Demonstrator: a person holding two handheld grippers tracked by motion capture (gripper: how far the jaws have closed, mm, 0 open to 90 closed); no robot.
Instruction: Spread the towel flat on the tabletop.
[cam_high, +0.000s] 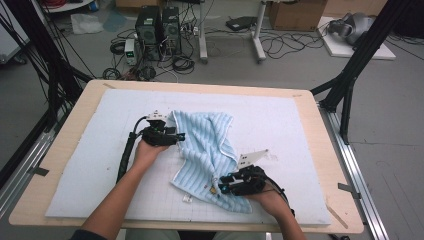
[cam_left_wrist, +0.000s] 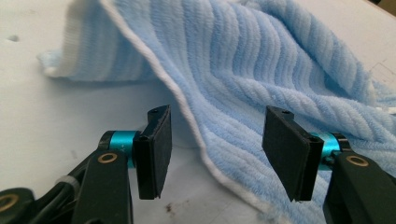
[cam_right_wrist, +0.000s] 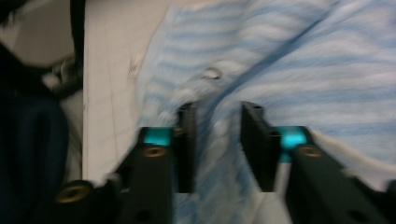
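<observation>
Your left gripper (cam_left_wrist: 217, 156) has its jaws spread wide, and nothing is pinched between them. The white-piped hem of the blue striped towel (cam_left_wrist: 261, 70) runs down through the gap, with the cloth lying nearer the right-hand pad (cam_left_wrist: 286, 156) than the left one, touching neither as far as the left gripper view shows. In the high view your left gripper (cam_high: 181, 136) sits at the towel's (cam_high: 207, 150) left edge, near its far corner, jaws pointing into the cloth.

Your right gripper (cam_right_wrist: 217, 140) shows its jaws set apart with a fold of the towel (cam_right_wrist: 299, 70) bunched up in the gap; the right gripper view is blurred, so you cannot tell whether the pads press on the fabric. In the high view your right gripper (cam_high: 222, 187) rests over the towel's near corner, jaws pointing left.

The towel lies crumpled and partly folded over itself, slanting from the middle of the white foam mat (cam_high: 80, 165) toward its near edge. The mat covers the wooden table (cam_high: 325, 150).
</observation>
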